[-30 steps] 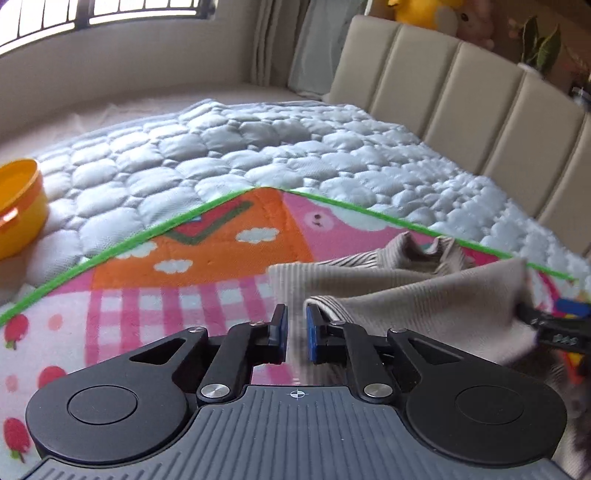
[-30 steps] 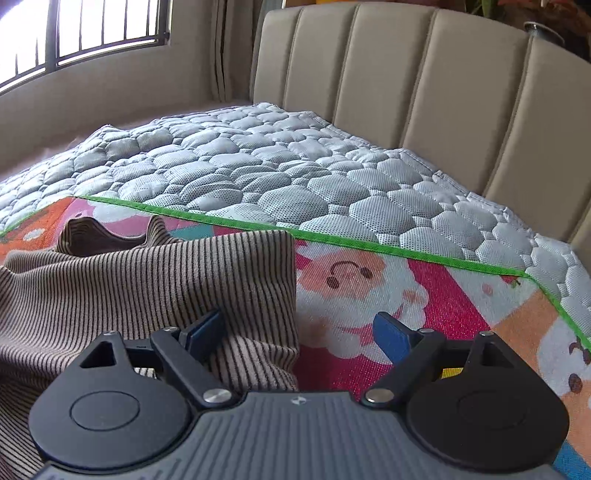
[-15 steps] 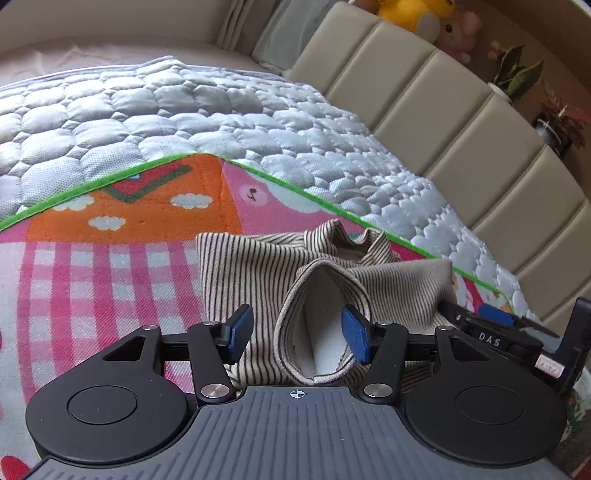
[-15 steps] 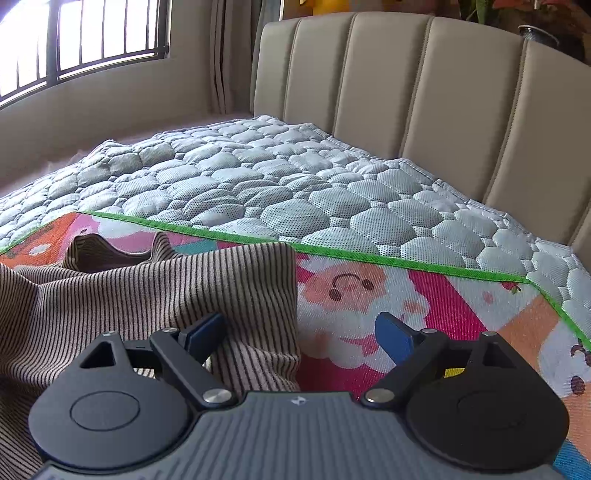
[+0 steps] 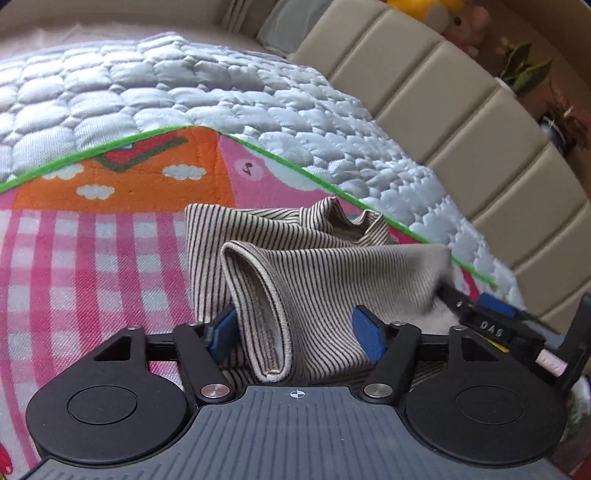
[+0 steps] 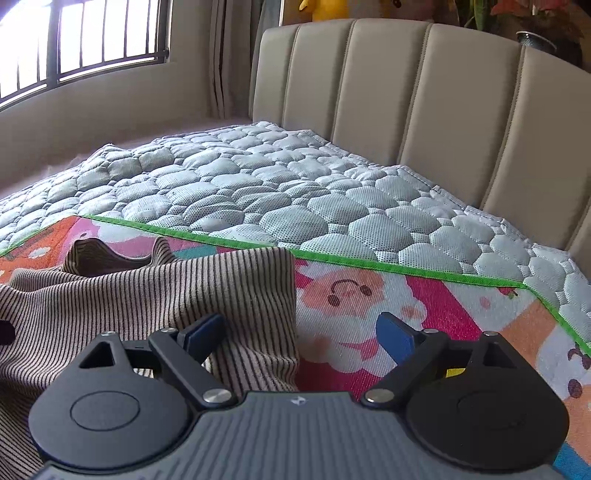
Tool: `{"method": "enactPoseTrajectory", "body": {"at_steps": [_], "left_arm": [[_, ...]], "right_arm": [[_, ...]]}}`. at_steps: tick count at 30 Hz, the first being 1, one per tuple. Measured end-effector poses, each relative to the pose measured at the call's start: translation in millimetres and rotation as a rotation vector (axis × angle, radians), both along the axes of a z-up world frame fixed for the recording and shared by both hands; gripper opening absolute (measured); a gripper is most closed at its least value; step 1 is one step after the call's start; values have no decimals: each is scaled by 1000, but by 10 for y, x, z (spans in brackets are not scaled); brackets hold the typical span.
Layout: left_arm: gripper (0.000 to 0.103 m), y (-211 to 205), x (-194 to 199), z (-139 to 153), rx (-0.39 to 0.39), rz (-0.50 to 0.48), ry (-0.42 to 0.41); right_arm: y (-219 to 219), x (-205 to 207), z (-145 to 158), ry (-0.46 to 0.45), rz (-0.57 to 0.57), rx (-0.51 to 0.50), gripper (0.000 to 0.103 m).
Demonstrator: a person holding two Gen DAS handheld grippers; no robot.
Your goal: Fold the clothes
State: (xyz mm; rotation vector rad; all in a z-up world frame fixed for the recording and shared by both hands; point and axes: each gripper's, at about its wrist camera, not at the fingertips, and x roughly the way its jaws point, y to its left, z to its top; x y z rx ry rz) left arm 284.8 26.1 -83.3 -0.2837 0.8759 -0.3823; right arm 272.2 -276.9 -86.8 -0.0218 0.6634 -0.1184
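A beige top with thin dark stripes lies partly folded on a colourful play mat. One sleeve is laid across the body, and its open cuff points at me between the wide-apart blue pads of my left gripper, which is open. My right gripper is also open over the garment's right edge; its left pad rests above the striped cloth, its right pad above the mat. In the left wrist view, the right gripper shows at the right edge.
The mat, edged in green, lies on a grey quilted bedspread. A padded beige headboard runs behind it. A barred window and curtains are at the far left. Plush toys and plants sit above the headboard.
My left gripper went from shut on the sleeve to open, and the sleeve now lies dropped across the body. The right gripper stayed open and lifted slightly.
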Motion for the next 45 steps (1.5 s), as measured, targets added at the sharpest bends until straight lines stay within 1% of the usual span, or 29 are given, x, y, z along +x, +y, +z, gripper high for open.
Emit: {"method": "enactPoseTrajectory", "body": {"at_steps": [1,3,4,5,8,10,11,12,13,14,16,17,18,20,22,23,24,25,27,29,30,33,35,37,38,40,41,42,45], "left_arm": [[8,-66,-63,69,63,10,-88],[9,-189,-193,224,173,24,-268],[9,-220,-262,337,192,16,-363],[9,-234,-292,408,207,9,-412],[9,-189,-215,389,207,-1,-365],[10,-138,-112,183,228,1,-240],[13,-117,-66,89,242,8,-178],[20,-96,-21,-5,255,15,-117],[20,-76,9,-72,261,19,-76],[21,-60,11,-71,257,17,-76],[29,-21,6,-28,295,36,-86],[44,5,-5,-9,322,51,-96],[49,49,-13,18,332,67,-101],[46,235,-1,101,259,99,-79],[52,482,104,202,46,111,11],[64,562,190,222,-50,86,60],[72,593,292,213,-110,45,102],[74,597,384,187,-131,-2,137],[74,558,563,73,-106,-72,211],[74,541,719,-77,-86,-70,257],[74,536,790,-145,-83,-65,273],[83,504,938,-227,-150,-30,246],[85,399,967,-239,-138,-31,200],[89,278,976,-252,-111,-34,153],[89,222,951,-245,-92,-43,125],[76,140,870,-220,-41,-79,80],[55,118,824,-195,-21,-99,72],[38,119,775,-148,-17,-120,87],[29,114,615,16,3,-185,124]], "right_arm": [[0,-11,13,-11,-2,-1,91],[3,-49,66,-51,-7,-6,91],[6,-68,102,-76,-5,-11,91],[11,-79,127,-93,-2,-14,91],[33,-51,86,-58,8,-26,91],[26,-14,9,-8,7,-34,91],[18,7,-35,20,5,-37,91],[11,27,-80,48,3,-41,93],[-1,38,-97,66,3,-36,96],[-17,40,-88,76,3,-24,96],[-81,63,-44,93,14,22,96],[-158,104,15,97,33,77,96],[-235,146,75,101,53,132,95],[-389,229,195,109,91,241,82],[-543,313,315,118,130,350,76],[-620,354,375,121,149,404,76],[-667,415,399,139,180,425,76],[-670,489,373,169,211,397,77],[-641,627,274,223,249,314,77],[-589,760,131,267,282,257,77],[-572,821,60,285,294,263,77],[-508,999,-78,293,321,344,77],[-416,1098,-115,295,341,391,77],[-258,1101,-113,305,386,350,75],[-173,1090,-106,309,411,318,60],[-121,990,6,316,453,295,36],[-115,928,78,319,472,289,26],[-109,866,150,322,492,284,26],[-183,546,497,311,541,290,21]]}}
